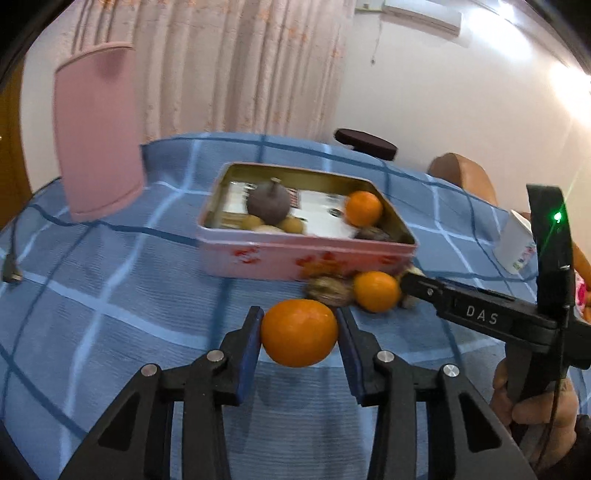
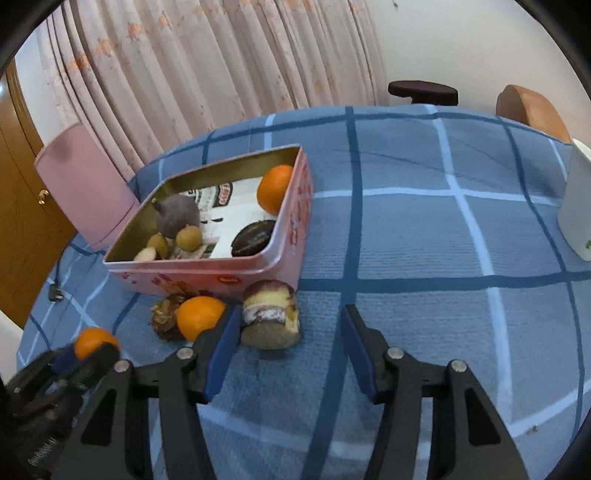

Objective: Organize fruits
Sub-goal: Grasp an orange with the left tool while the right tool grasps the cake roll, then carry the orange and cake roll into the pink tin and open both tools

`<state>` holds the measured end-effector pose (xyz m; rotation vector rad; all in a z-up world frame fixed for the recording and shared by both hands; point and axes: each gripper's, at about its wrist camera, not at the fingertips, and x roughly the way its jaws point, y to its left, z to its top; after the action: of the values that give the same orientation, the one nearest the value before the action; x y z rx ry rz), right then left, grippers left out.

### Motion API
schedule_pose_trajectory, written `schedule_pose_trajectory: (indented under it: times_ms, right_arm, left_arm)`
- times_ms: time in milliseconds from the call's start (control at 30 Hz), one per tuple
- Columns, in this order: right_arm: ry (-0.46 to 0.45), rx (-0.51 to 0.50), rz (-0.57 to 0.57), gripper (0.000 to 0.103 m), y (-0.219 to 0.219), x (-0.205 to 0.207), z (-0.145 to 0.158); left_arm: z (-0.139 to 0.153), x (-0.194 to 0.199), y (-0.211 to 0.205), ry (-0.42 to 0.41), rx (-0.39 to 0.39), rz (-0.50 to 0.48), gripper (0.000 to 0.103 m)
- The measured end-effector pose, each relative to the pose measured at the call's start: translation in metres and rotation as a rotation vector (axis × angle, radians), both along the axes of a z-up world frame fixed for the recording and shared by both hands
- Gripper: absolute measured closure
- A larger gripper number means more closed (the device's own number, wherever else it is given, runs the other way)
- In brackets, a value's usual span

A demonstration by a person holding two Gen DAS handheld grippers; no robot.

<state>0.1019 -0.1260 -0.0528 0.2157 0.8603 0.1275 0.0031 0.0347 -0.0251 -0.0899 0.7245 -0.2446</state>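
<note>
Just short of the pink tin (image 1: 306, 254), the left gripper (image 1: 299, 334) is clamping an orange (image 1: 299, 332), box lying straight ahead. The right gripper (image 2: 291, 332) is gaping around the cut fruit (image 2: 271, 314), only its left pad touching

tin (image 1: 306, 258): glossy metal; tablecloth (image 1: 110, 314): matt ribbed cloth; orange (image 1: 299, 332): smooth skin

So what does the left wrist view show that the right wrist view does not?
Only the left view: the person's hand on the right gripper, and the air conditioner. Only the right view: the cut purple fruit by the right gripper's open fingers. Both: the pink tin and the orange clamped in the left gripper.
</note>
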Motion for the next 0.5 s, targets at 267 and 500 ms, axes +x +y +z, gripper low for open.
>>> schedule_pose_trajectory:
  times_ms: [267, 500]
  right_arm:
    - [0.018, -0.078, 0.037, 0.066, 0.017, 0.009, -0.006]
    - [-0.053, -0.120, -0.013, 0.066, 0.013, -0.020, 0.008]
  left_arm:
    - [-0.001, 0.011, -0.004, -0.024, 0.059, 0.042, 0.061]
    - [0.002, 0.009, -0.006, -0.040, 0.069, 0.032, 0.061]
